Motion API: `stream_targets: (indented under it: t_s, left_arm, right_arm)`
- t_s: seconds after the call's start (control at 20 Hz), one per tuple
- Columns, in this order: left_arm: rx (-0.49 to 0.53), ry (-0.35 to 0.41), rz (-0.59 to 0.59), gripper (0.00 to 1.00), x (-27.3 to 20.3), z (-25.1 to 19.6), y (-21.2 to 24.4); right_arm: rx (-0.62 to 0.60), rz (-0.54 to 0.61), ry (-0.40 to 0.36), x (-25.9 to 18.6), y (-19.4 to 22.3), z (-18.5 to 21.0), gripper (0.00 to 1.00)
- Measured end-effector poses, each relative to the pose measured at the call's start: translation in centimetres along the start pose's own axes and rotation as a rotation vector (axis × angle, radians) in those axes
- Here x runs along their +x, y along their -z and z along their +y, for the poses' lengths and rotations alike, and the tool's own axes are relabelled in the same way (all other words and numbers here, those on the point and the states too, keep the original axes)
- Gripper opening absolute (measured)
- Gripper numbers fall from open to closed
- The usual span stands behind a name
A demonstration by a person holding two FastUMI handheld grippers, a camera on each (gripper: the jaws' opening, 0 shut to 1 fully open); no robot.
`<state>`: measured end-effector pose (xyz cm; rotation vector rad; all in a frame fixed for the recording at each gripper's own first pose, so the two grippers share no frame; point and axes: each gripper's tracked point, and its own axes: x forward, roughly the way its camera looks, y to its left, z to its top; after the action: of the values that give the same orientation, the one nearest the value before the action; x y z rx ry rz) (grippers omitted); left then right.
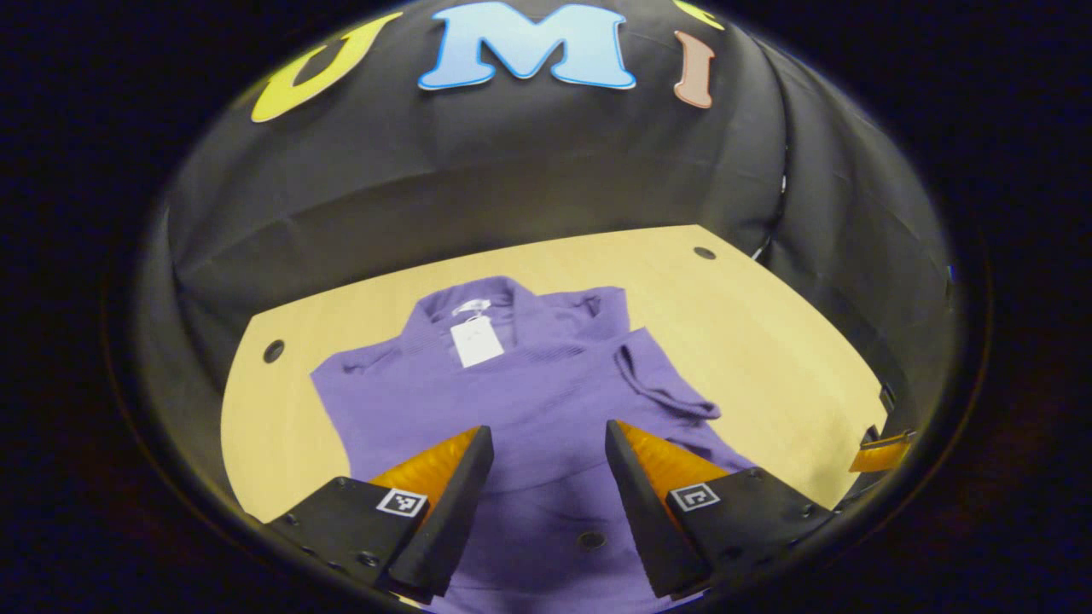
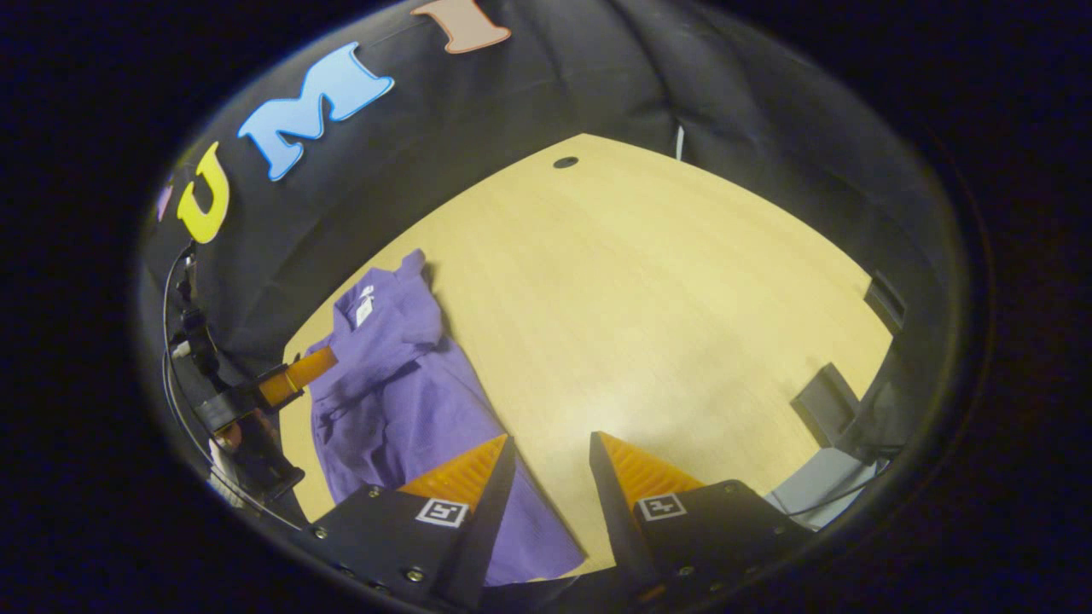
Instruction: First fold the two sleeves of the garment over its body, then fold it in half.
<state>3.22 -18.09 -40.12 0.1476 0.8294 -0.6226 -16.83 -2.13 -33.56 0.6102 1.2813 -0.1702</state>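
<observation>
A: Nearest the lens in the left gripper view is the left gripper (image 1: pixel 546 465), low in the middle of the frame, jaws standing wide with nothing between them. It hangs over the lower body of the purple garment (image 1: pixel 529 384).

B: And the right gripper (image 2: pixel 550 477)?

A: Bottom centre of the right gripper view, also spread wide and holding nothing. One finger sits above the garment's (image 2: pixel 401 401) edge, the other above bare table (image 2: pixel 665 298).

B: Working outward, how does the garment lie?

A: Flat on the wooden table (image 1: pixel 768 341), collar toward the top of the frame, a white tag (image 1: pixel 476 341) at the neck. At right of centre a sleeve (image 1: pixel 661 384) looks turned in over the body, bunched into a loop rather than laid smooth. The other sleeve, at the left of the frame, I cannot place for certain; the shoulder there looks tucked, but the cloth hides it.

B: So which step?

A: My guess is the end of the sleeve folding, or just ahead of the fold in half. Both claws are free.

B: What does the next move want?

A: Probably each gripper pinching a corner at one end of the garment, hem or shoulders, then carrying it evenly over the other end so the sleeves stay tucked inside.
</observation>
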Motion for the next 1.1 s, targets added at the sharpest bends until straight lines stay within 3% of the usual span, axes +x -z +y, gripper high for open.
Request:
stream_targets:
  t_s: [0.5,0.8,0.9,1.05,1.1]
  left_arm:
    - [-0.132,-0.145,0.149,0.88,-8.7,8.3,13.5]
    - [-0.231,-0.163,0.263,0.90,-13.7,8.4,21.5]
    - [-0.235,-0.163,0.292,0.90,-15.0,8.0,23.4]
    - [-0.247,-0.151,0.334,0.89,-16.5,7.4,25.8]
    - [-0.256,-0.151,0.343,0.89,-17.0,7.3,26.3]
  right_arm:
    - [-0.234,0.208,-0.070,3.0,5.4,3.5,0.58]
    - [-0.273,0.328,-0.056,3.3,9.4,2.6,0.58]
    - [-0.274,0.356,-0.056,3.2,10.3,2.5,0.65]
    - [-0.296,0.385,-0.034,3.2,11.0,1.8,0.61]
    - [-0.295,0.393,-0.033,3.2,11.1,1.8,0.66]
